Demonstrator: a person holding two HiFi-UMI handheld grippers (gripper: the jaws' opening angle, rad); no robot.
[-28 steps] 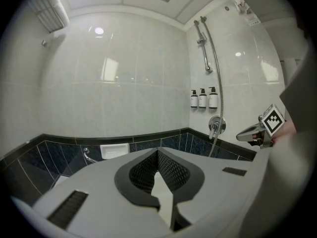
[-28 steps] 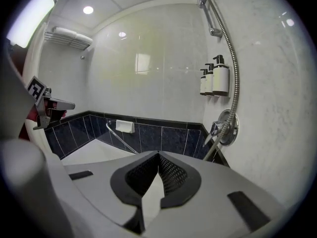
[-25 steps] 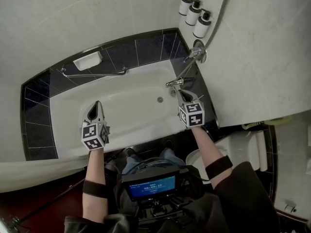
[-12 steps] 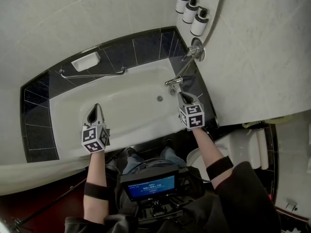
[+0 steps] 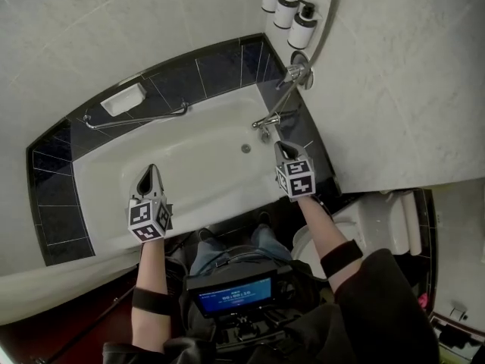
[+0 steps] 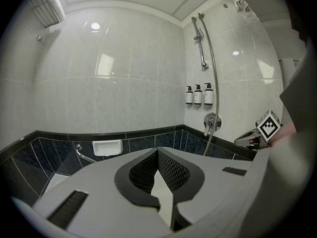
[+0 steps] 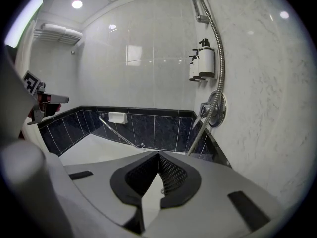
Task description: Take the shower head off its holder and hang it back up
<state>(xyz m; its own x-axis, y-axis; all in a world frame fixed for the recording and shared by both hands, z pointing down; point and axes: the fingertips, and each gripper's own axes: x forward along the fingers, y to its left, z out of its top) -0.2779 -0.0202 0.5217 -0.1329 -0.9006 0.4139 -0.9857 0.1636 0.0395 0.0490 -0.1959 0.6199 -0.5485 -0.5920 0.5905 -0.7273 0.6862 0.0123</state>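
The shower hose (image 6: 214, 73) climbs from the wall valve (image 6: 212, 121) to the top of the slide rail (image 6: 198, 38) on the right wall. I cannot make out the shower head itself; it is above the head view's edge. In the right gripper view the hose (image 7: 220, 58) runs up past the picture's top. My left gripper (image 5: 151, 168) hangs over the tub's near left part, shut and empty (image 6: 157, 152). My right gripper (image 5: 279, 145) is just in front of the tub spout (image 5: 265, 121), below the valve (image 5: 297, 70), also shut with nothing in it (image 7: 159, 155).
Three pump bottles (image 5: 286, 10) hang on the wall above the valve. The white bathtub (image 5: 98, 226) has a dark tiled surround, a grab bar (image 5: 136, 117) and a soap dish (image 5: 121, 98) on the far side. A toilet (image 5: 379, 230) stands at the right.
Both grippers have sunk a little over the tub, still shut. The head view has shifted, so the tub and bottles now sit higher and further left.
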